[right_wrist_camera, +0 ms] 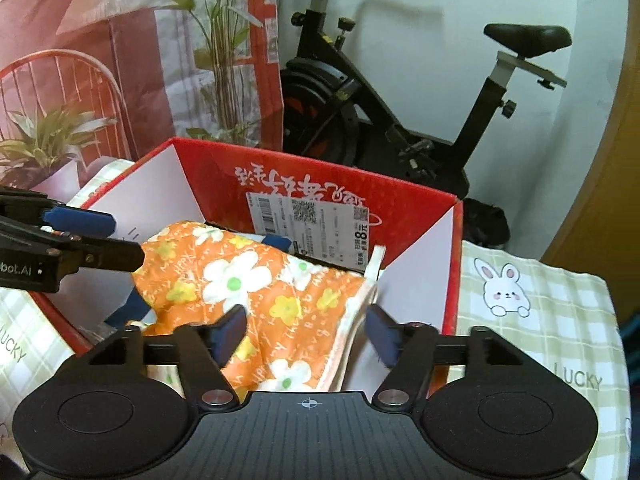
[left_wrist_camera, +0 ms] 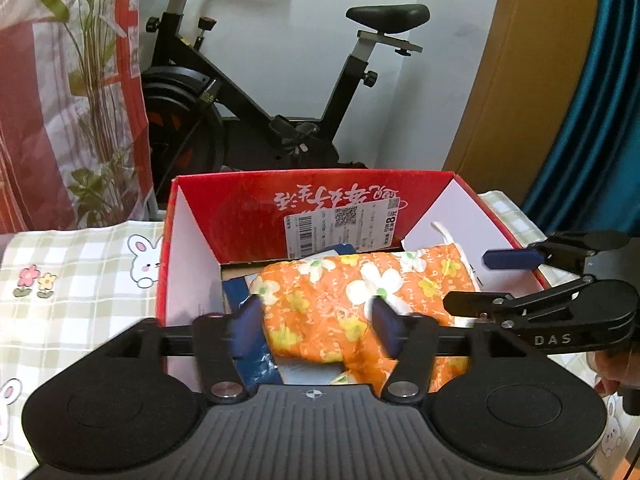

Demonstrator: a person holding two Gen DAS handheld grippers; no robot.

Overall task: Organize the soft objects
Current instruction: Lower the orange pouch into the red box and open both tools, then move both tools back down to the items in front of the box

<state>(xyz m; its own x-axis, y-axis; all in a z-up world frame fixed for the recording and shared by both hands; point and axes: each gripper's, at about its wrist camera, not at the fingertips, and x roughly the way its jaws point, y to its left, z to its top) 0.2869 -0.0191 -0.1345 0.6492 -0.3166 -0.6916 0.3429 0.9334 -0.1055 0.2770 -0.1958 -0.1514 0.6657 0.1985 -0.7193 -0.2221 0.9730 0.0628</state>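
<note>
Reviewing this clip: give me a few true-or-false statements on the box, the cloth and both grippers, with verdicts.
1. The orange floral cloth lies inside the red box. True.
2. The left gripper is clamped on the cloth. False: its pads stand apart.
3. The right gripper is open. True.
4. The box sits on bare wood. False: it sits on a checked tablecloth with rabbits.
5. An exercise bike stands behind the box. True.

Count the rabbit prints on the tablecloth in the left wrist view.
3. One rabbit left of the red box, one at the left edge, one at the lower right. The grippers and box may hide others.
</note>
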